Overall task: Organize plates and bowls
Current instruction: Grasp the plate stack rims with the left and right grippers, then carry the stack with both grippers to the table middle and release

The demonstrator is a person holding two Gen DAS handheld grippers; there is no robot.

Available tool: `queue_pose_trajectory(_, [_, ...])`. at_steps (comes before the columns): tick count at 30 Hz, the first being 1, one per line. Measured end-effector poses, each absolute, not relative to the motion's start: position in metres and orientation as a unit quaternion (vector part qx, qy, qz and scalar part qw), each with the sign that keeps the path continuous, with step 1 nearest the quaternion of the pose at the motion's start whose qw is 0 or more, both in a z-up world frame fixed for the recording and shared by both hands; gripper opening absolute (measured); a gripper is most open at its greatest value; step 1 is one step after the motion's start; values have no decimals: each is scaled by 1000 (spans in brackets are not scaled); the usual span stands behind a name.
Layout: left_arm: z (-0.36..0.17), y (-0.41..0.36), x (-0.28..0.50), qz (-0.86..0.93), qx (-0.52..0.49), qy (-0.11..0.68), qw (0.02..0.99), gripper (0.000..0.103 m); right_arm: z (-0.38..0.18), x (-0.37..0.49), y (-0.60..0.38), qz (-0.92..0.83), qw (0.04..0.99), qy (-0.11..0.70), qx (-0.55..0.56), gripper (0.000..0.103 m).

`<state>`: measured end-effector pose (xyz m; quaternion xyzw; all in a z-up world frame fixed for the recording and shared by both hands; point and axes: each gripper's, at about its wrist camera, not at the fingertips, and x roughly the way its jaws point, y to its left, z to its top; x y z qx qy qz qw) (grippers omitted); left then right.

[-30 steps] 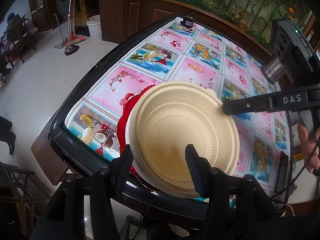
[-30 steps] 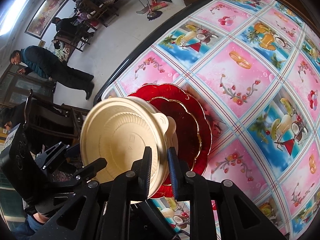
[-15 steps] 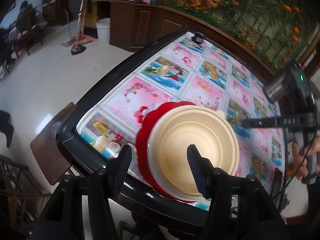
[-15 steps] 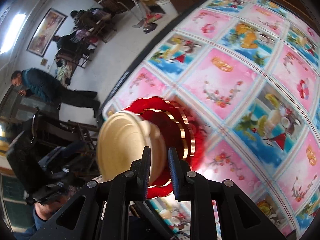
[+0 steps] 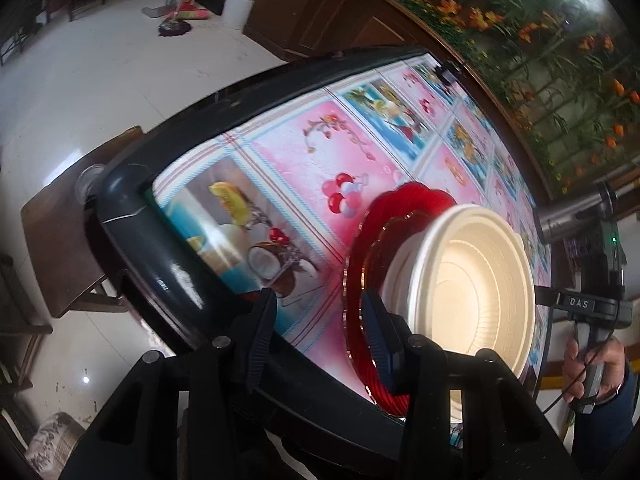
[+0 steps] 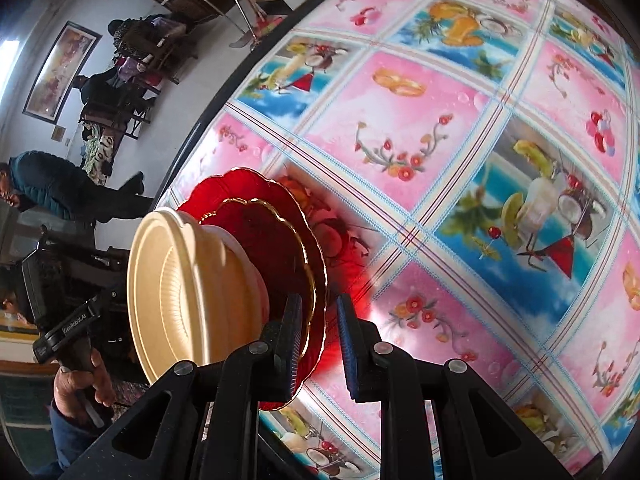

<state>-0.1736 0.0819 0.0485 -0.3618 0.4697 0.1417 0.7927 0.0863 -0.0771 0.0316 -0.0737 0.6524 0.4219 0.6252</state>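
Cream ribbed disposable bowl sits upright on two red scalloped glass plates, the smaller one gold-rimmed and nested in the larger. The stack stands near the corner of a table covered with a glossy pink-and-blue fruit-print tablecloth.

A second ago the bowl was held up in the air, tilted, above the plates. It has now come down onto them, and its base appears to rest in the smaller plate.

The left gripper has shifted off to the side of the stack. Its jaws have just been closing, yet they stand moderately apart with nothing between them except tablecloth.

The right gripper shows only a narrow gap. The bowl now lies beside its inner finger, not between the two, and the red plates' rim shows in the gap. Whether the pads press on anything cannot be told.

Judging from this, the stacking step looks almost finished. What seems left is drawing both tools clear without nudging the light bowl.
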Motion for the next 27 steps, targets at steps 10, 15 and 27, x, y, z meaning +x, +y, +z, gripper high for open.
queue_pose_trajectory(10, [19,84,-155,105,-360,488,788,27,15,82,-73,417,619,663,-60,20])
queue_pose_trajectory(15, [17,77,-138,83,-345,496,792,9,9,82,-77,404,624,668,-36,6])
queue_pose_trajectory(27, [19,15,-31,-3,-251,548,798,7,20,113,-155,329,674,661,20,5])
